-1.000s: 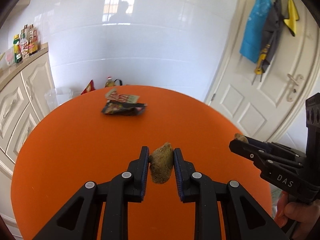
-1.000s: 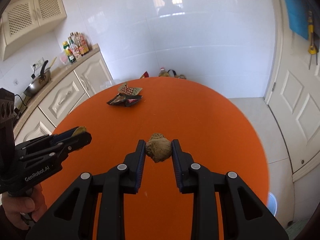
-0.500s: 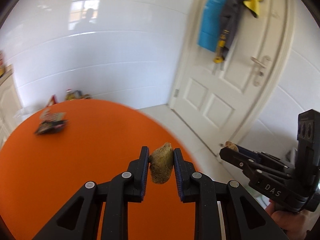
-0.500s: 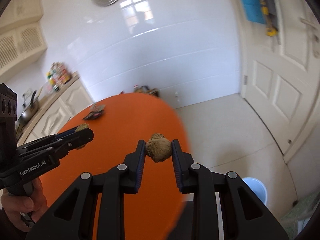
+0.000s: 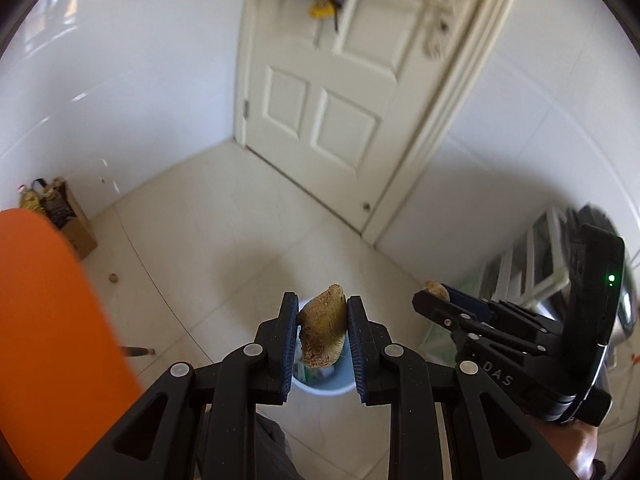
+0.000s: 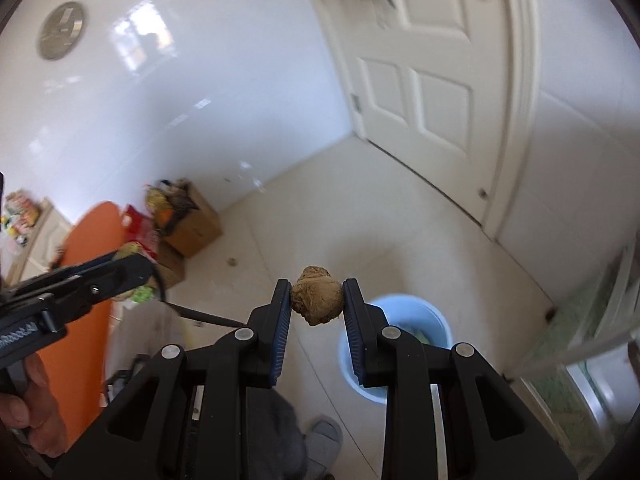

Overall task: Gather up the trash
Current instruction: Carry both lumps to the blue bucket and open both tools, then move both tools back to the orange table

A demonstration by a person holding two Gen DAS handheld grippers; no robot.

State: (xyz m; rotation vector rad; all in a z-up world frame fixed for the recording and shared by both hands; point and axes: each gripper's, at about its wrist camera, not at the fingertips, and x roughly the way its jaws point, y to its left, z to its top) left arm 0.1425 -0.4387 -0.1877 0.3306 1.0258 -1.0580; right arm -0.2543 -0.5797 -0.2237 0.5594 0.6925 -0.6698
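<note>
Left wrist view: left tool (image 5: pixel 322 330) clenched on a brown fibrous lump (image 5: pixel 322 330), hanging directly over the blue bin (image 5: pixel 320 388) on the floor. Right wrist view: right tool (image 6: pixel 317 308) gripping a rounder brown lump (image 6: pixel 317 295), positioned just left of the bin rim (image 6: pixel 440 320). Orange table (image 5: pixel 44 320) edge lies off to the left. Risk: released now, the right lump would likely miss the bin and roll across the tiles.
</note>
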